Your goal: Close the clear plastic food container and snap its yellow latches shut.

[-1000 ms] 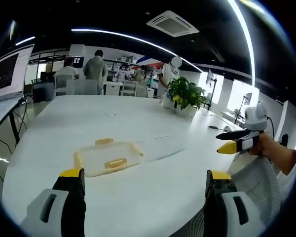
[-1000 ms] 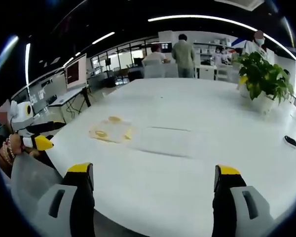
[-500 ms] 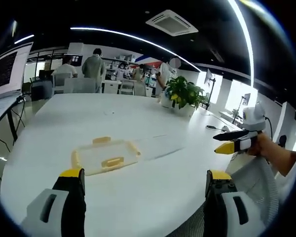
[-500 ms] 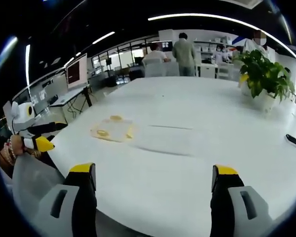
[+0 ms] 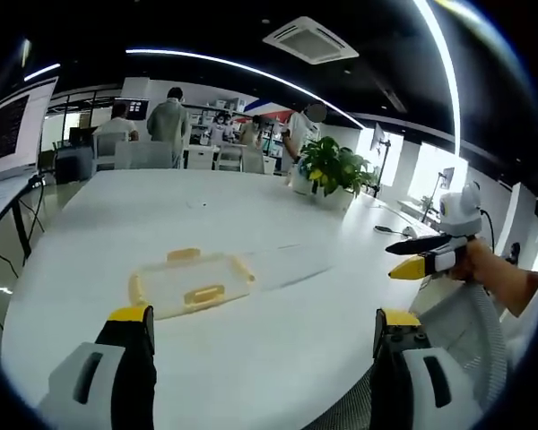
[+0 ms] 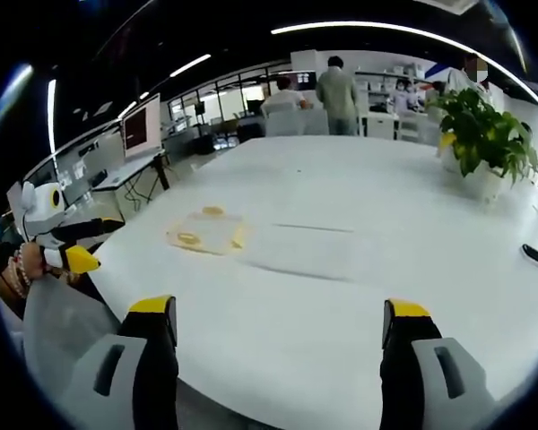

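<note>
A clear plastic food container (image 5: 193, 283) with yellow latches (image 5: 203, 294) rests on the white table (image 5: 251, 358), ahead and left of centre. A flat clear piece (image 5: 289, 262), apparently its lid, lies beside it on the right. My left gripper (image 5: 262, 330) hangs open over the near table edge, well short of the container. A hand holds my right gripper (image 5: 414, 256) off the table's right side. In the right gripper view the container (image 6: 206, 235) and clear piece (image 6: 298, 251) lie far ahead. My right gripper (image 6: 278, 315) is open and holds nothing. The left gripper (image 6: 65, 251) is at the left edge.
A potted plant (image 5: 336, 170) (image 6: 480, 134) stands at the table's far side. A small black object (image 6: 533, 253) lies near the right edge. Several people (image 5: 170, 121) stand beyond the table among chairs and desks. A large monitor (image 5: 9, 130) stands on the left.
Both views have drifted only slightly with the hands. The container and the clear piece lie where they were, and both grippers stay open.
</note>
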Tool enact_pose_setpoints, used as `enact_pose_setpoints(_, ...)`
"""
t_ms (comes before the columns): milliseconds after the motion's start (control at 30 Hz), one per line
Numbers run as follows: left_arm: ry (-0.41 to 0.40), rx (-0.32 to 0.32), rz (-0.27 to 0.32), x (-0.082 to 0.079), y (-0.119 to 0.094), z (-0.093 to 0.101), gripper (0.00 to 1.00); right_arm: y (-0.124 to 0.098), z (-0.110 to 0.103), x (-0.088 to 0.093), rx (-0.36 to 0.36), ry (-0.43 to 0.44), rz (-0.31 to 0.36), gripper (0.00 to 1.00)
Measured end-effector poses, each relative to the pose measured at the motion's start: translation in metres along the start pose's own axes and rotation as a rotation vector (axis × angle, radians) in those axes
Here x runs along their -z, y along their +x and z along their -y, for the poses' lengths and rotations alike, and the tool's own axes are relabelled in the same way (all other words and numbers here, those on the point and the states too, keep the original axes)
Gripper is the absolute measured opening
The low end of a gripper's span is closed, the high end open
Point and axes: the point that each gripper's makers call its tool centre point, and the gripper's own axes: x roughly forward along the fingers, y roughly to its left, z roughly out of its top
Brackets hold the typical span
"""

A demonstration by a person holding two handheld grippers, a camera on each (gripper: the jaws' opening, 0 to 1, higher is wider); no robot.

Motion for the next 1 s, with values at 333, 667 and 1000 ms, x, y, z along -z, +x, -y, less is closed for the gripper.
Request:
enact_pose_setpoints(333, -0.006, 0.004, 0.002, -0.001, 0.000, 0.000, 0.99, 0.000, 0.000, -0.001, -0.003, 0.003, 0.005, 0.92)
enact_pose_setpoints(667, 0.093, -0.008, 0.007, -0.025, -0.003, -0.032, 0.99, 0.021, -0.035, -0.025, -0.159, -0.214, 0.006, 0.83)
enact_pose_setpoints(1000, 0.290, 0.045, -0.141, -0.028, 0.015, -0.078, 0.99, 0.056, -0.053, -0.060, -0.308, -0.454, -0.031, 0.78)
